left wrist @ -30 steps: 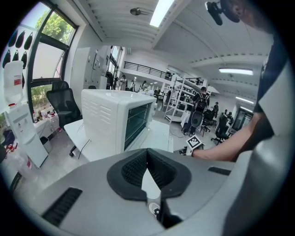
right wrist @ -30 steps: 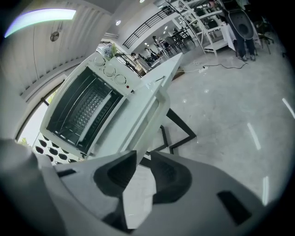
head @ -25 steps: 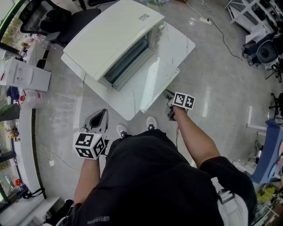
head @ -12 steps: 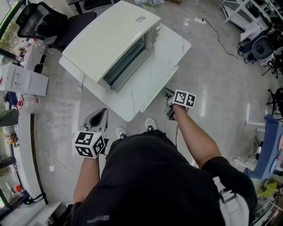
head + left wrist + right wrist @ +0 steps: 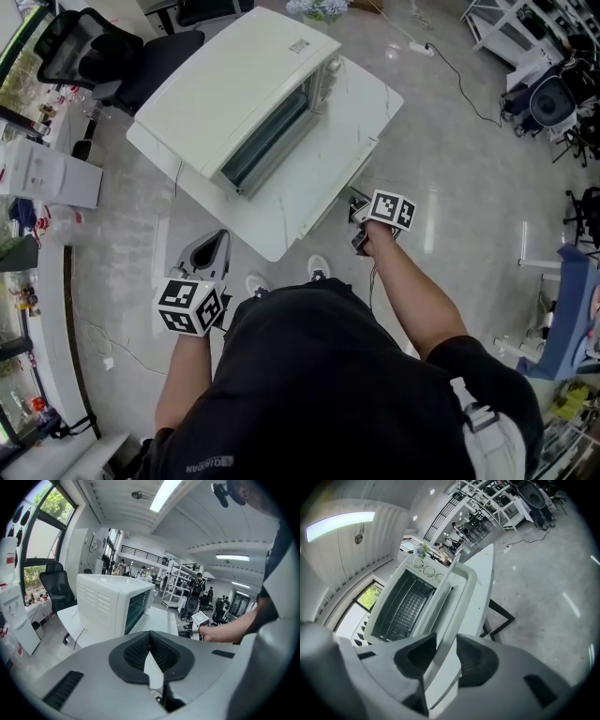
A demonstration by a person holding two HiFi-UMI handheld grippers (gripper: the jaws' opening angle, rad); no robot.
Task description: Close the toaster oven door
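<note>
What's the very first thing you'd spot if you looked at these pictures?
A big white toaster oven sits on a white table at the top middle of the head view, with its door open toward the person. The right gripper is at the door's near end; its jaws have just been opening, with the door's edge between them. The left gripper is shut, low on the left beside the person's body.

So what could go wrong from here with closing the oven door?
1. The right gripper has just been opening its jaws around the open door at its front edge, without clamping it, so the door may slip out and fall back.
2. The left gripper is shut and away from the toaster oven, bracing nothing; a hard push could slide the oven on the table.
</note>
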